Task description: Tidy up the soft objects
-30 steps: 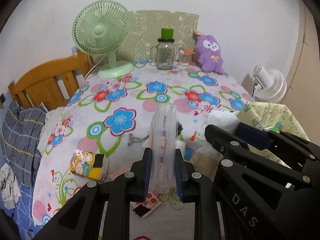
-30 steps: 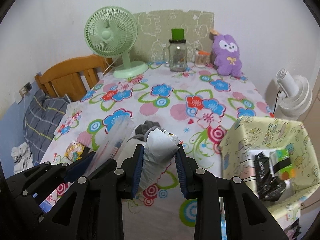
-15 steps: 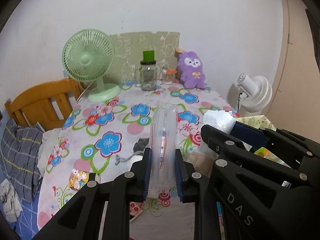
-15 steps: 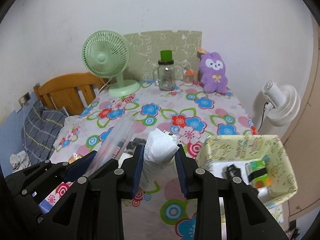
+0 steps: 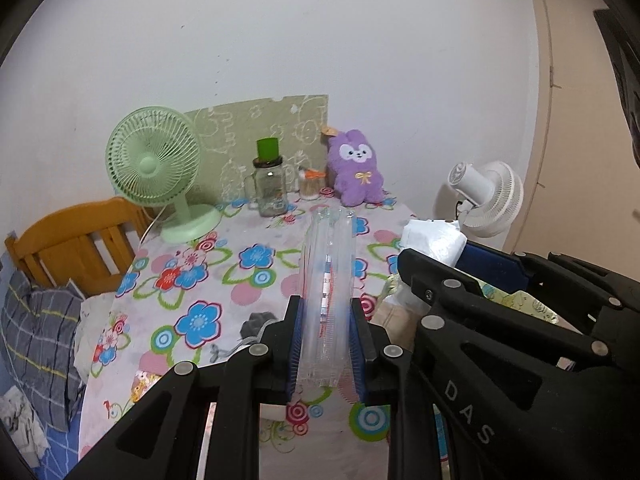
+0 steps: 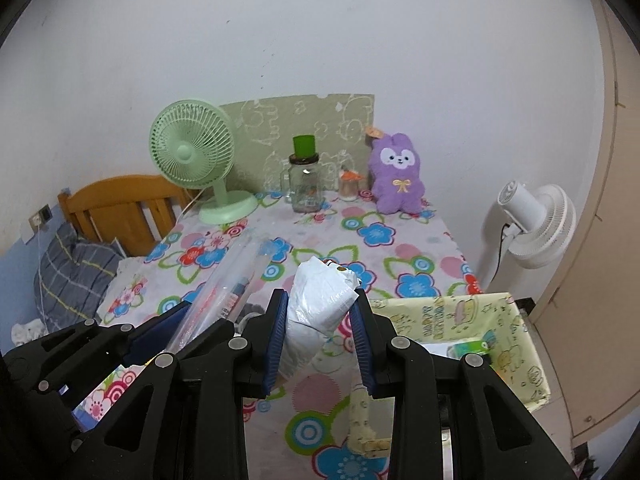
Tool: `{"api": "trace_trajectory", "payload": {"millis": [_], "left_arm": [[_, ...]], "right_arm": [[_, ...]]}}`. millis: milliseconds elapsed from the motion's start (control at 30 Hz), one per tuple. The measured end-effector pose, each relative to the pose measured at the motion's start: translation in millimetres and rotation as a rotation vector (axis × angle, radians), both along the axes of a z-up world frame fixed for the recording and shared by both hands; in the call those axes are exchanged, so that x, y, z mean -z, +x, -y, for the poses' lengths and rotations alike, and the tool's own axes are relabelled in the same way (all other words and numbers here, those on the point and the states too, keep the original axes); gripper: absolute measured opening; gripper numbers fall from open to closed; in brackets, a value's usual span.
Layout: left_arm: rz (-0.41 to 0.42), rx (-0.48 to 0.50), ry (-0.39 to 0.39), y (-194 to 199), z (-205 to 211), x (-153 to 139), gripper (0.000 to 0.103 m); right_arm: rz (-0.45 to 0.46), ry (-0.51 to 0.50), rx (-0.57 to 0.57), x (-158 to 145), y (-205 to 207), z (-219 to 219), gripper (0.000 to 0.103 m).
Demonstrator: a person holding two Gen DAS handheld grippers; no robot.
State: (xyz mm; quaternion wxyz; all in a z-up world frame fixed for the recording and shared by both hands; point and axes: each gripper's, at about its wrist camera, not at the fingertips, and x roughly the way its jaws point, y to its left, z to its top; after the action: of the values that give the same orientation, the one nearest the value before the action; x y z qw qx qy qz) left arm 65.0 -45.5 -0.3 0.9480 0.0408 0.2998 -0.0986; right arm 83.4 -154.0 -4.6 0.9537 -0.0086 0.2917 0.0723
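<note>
A clear, ribbed, soft plastic pack (image 5: 326,300) is clamped between the narrowed jaws of the left gripper (image 5: 325,354), and a crumpled white plastic bag (image 6: 318,308) is pinched by the right gripper (image 6: 320,344). Both have been raised above the floral tablecloth (image 6: 372,236) within the last second, suggesting carriage toward storage. Only in the right view, at 4 o'clock, is the yellow patterned paper box (image 6: 516,344) seen open. At 12 o'clock sits a purple plush rabbit (image 6: 396,178).
</note>
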Motion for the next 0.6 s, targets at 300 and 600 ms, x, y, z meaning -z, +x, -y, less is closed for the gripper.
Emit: {"api": "trace_trajectory", "payload": {"millis": [300,600], "left_arm": [[0.001,0.023,0.001,6,22,1,0.02],[-0.007,0.046,0.021,12,49,4,0.02]], "right_arm": [[0.025,-0.026,0.028,-5,1,22,0.035],[0.018,-0.015,0.049,0,7,46,0.035]]}}
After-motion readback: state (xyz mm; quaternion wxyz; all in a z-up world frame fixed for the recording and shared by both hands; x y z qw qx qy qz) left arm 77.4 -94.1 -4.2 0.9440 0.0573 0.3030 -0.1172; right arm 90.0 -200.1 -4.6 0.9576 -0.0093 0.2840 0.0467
